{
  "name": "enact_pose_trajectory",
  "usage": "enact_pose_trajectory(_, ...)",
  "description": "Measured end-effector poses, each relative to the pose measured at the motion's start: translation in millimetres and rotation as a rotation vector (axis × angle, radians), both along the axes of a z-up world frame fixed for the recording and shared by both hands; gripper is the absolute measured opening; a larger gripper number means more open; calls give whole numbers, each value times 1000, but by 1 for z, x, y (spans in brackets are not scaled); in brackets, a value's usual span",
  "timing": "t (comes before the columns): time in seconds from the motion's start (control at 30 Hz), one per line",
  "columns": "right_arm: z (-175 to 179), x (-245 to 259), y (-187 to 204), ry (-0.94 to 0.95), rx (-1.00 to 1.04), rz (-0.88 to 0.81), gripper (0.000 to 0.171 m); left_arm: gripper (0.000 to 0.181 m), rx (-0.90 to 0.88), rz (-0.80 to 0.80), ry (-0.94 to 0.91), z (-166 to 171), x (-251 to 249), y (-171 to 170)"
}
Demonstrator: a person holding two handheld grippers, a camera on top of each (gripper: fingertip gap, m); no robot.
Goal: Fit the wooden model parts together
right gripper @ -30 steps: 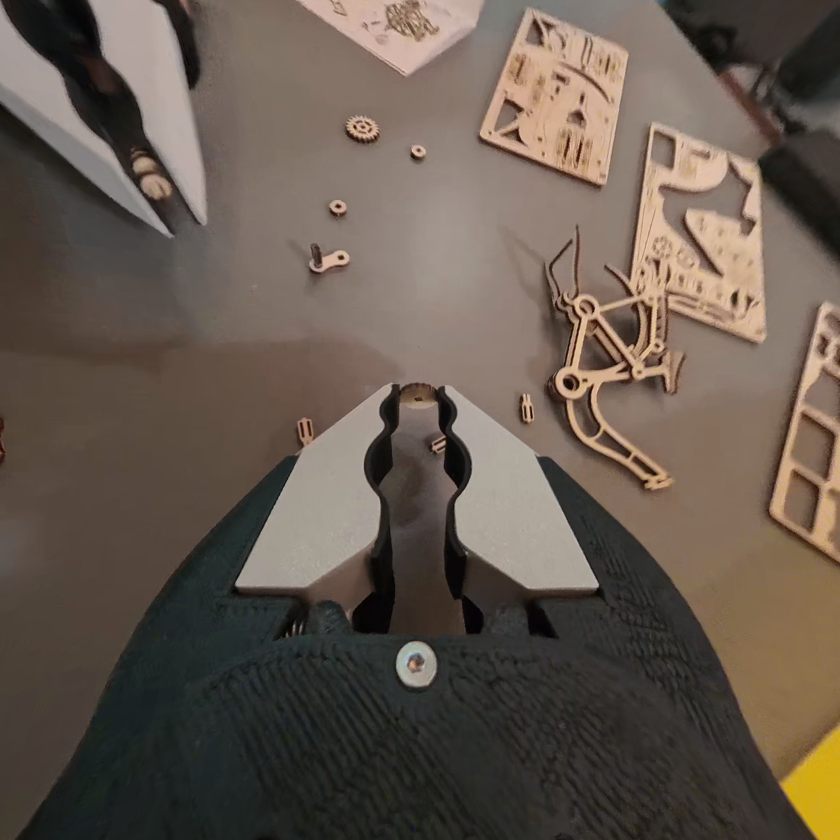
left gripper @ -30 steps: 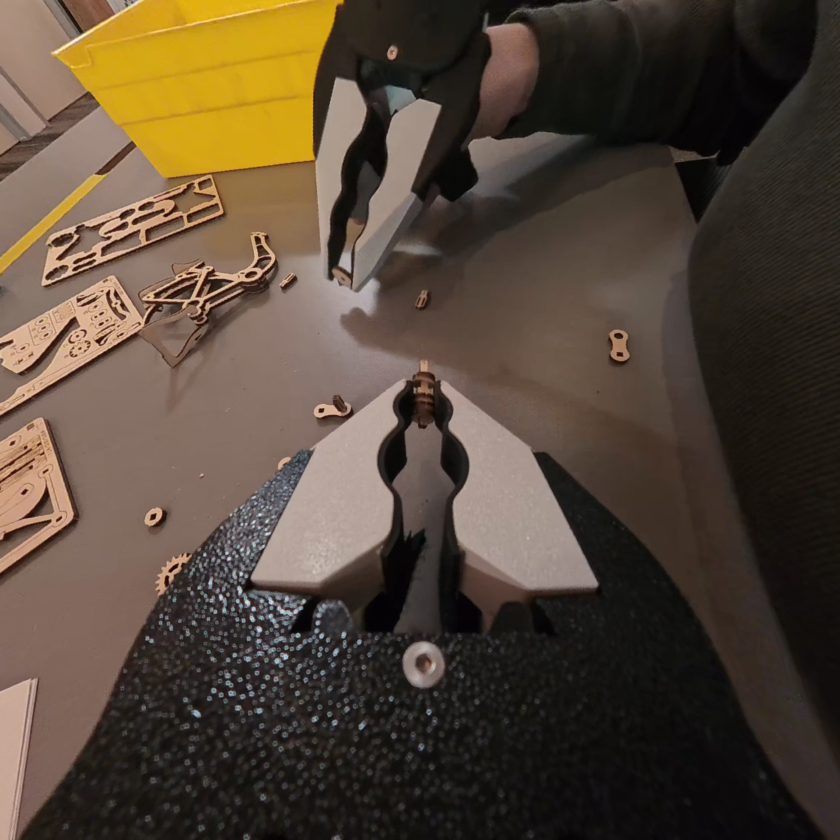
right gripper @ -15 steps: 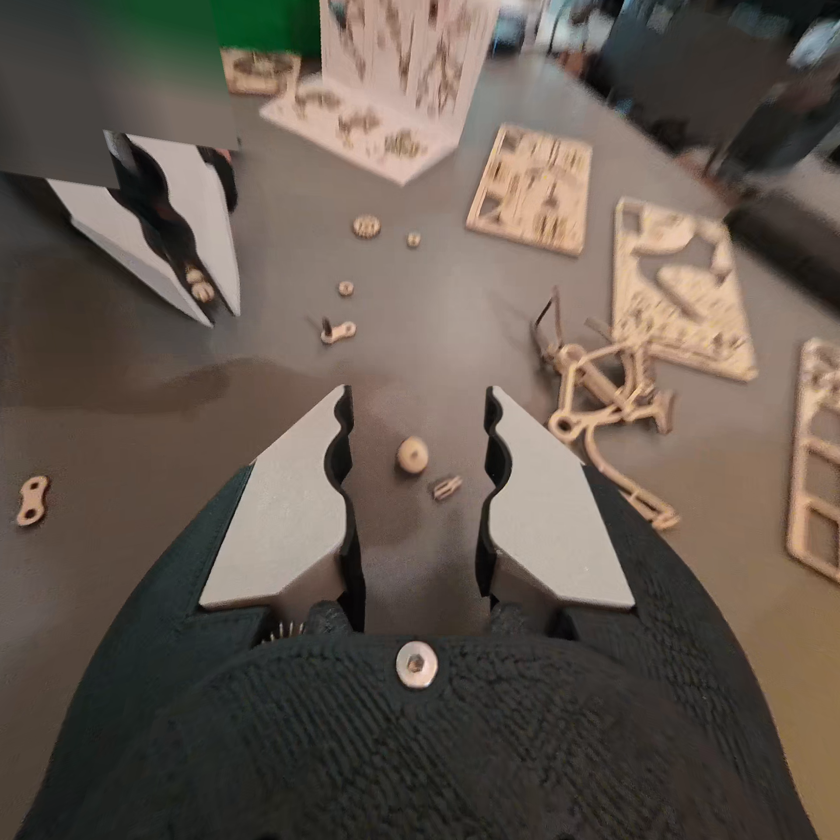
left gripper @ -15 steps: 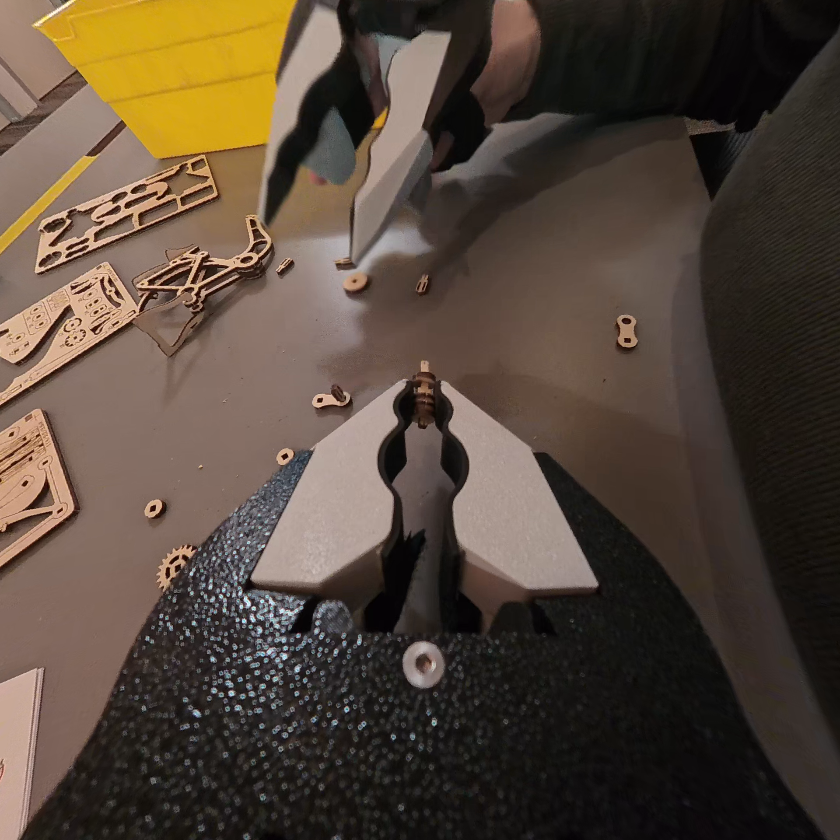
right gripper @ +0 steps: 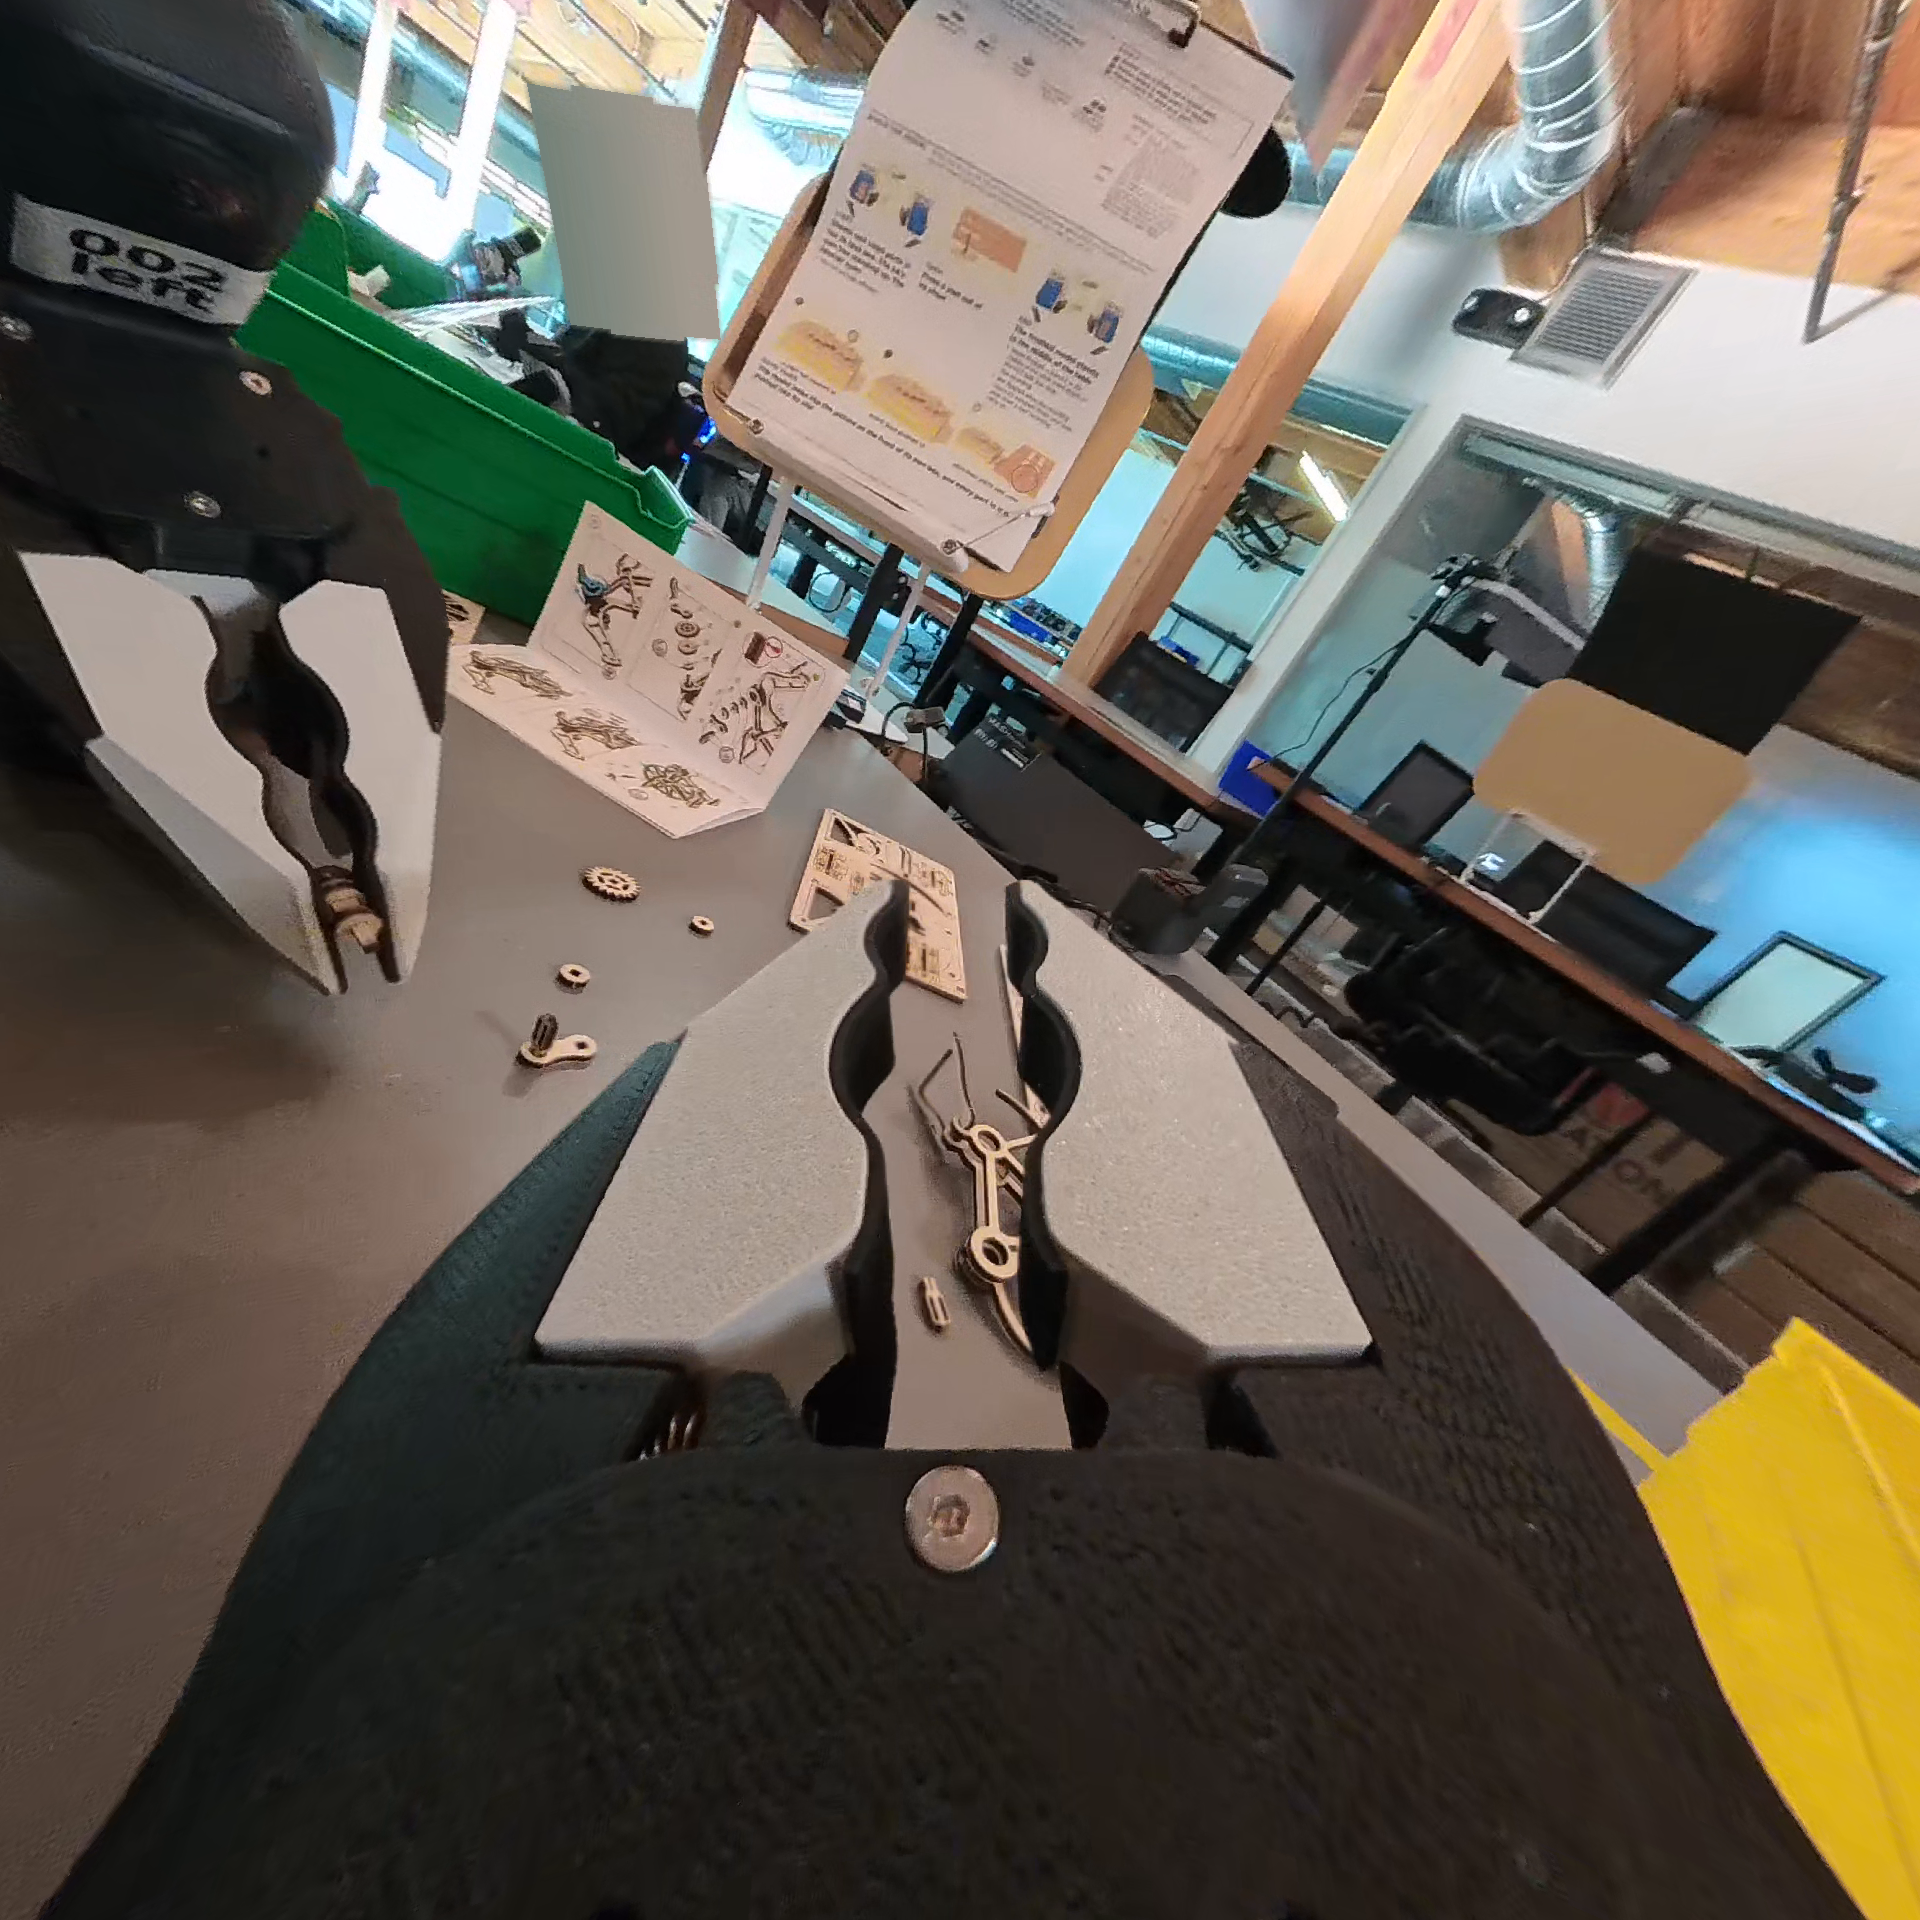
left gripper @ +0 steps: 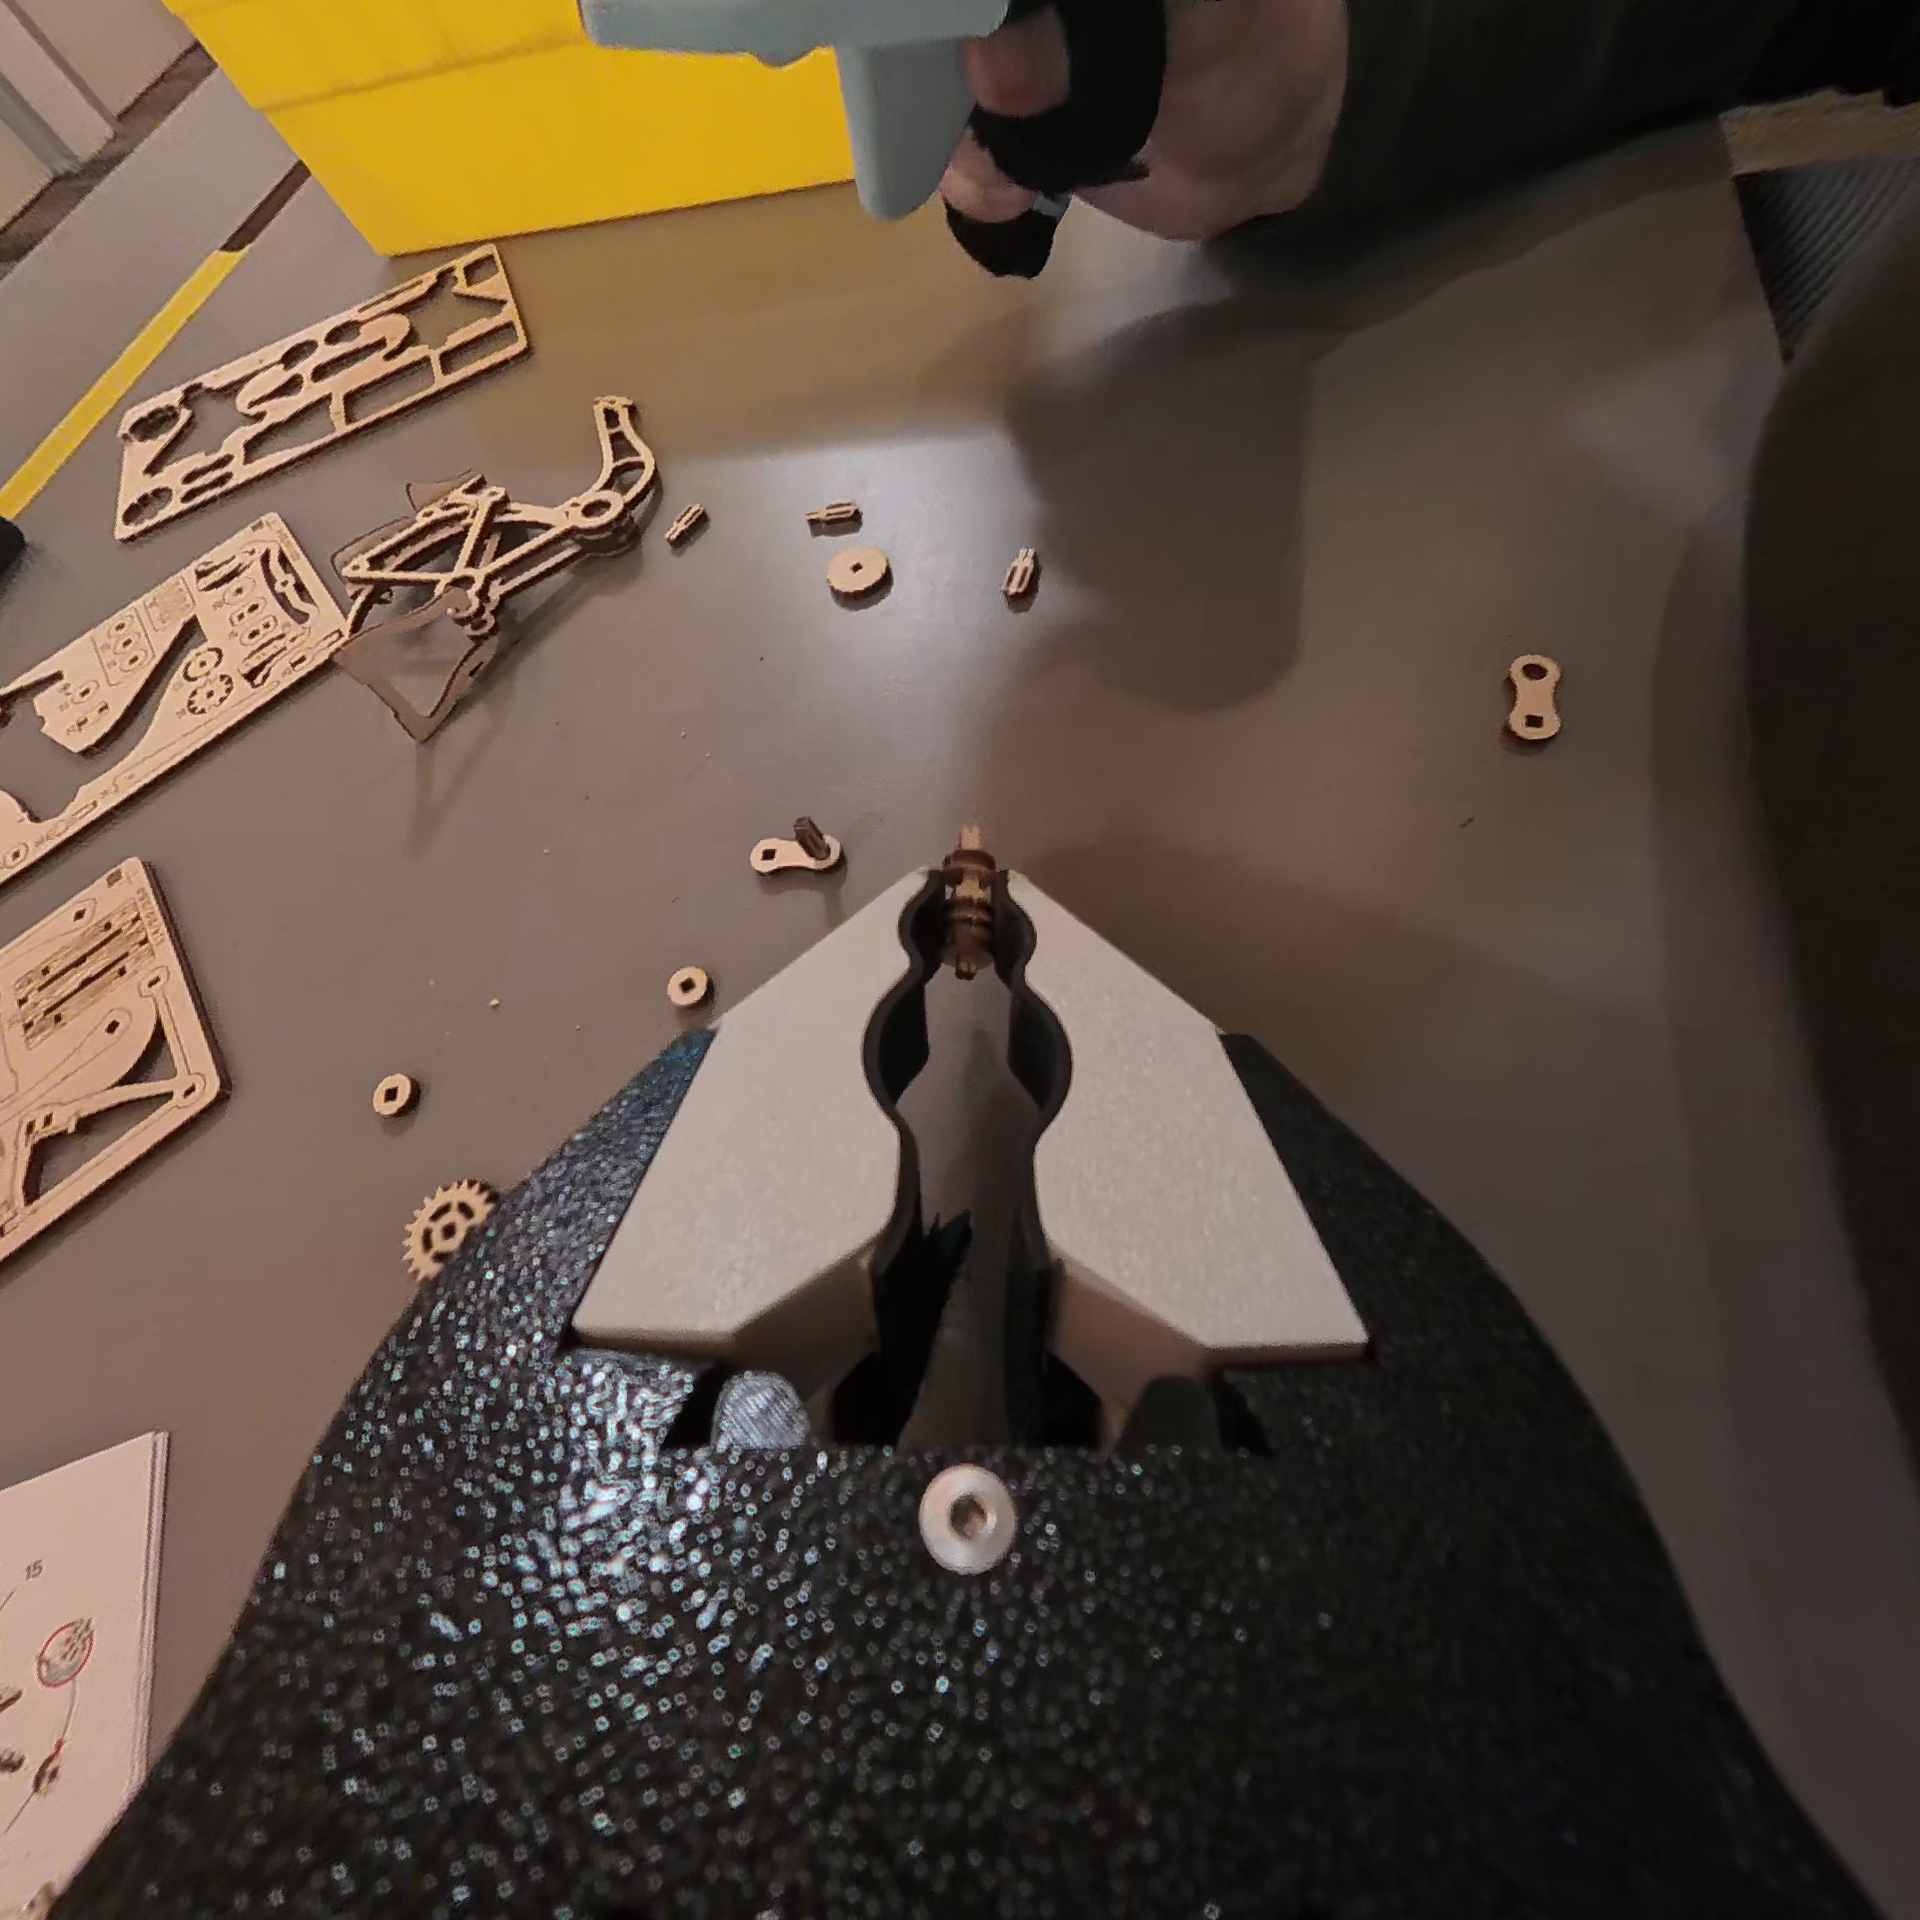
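My left gripper (left gripper: 966,883) is shut on a small wooden axle stack (left gripper: 968,909), held just above the grey table (left gripper: 1195,790); it also shows in the right wrist view (right gripper: 353,935). My right gripper (right gripper: 951,894) is open and empty, raised and tilted up. One of its grey fingers (left gripper: 896,135) shows at the top of the left wrist view. A round wooden disc (left gripper: 859,571) lies on the table with small pegs (left gripper: 1020,574) beside it. The half-built wooden frame (left gripper: 499,561) lies to the left and shows between my right fingers (right gripper: 987,1174).
Loose parts lie about: a link (left gripper: 1534,698), a crank piece (left gripper: 795,854), washers (left gripper: 689,985), a gear (left gripper: 447,1236). Cut-out wooden sheets (left gripper: 312,384) lie left. A yellow bin (left gripper: 540,114), a green bin (right gripper: 457,436), a booklet (right gripper: 665,707) and a clipboard stand (right gripper: 997,281) border the table. Spacing between my two grippers at the tips: around 15 cm. Left tips and right tips are each some 11 cm from the round wooden disc (left gripper: 859,571).
My right gripper opened and let the round disc drop onto the table, then rose and tilted up away from it. My left gripper kept its hold and barely moved.
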State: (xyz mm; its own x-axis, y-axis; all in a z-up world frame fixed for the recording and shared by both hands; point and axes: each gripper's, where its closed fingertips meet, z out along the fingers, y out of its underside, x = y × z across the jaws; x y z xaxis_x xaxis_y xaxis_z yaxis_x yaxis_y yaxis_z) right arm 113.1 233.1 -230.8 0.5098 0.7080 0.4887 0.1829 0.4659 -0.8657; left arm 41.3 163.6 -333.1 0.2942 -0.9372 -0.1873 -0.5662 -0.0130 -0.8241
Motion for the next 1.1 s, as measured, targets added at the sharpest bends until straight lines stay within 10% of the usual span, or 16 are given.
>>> enact_pose_trajectory(1.1,-22,-12,-2,-69,-86,63,14,7,-96,59,31,-9,-10,8)
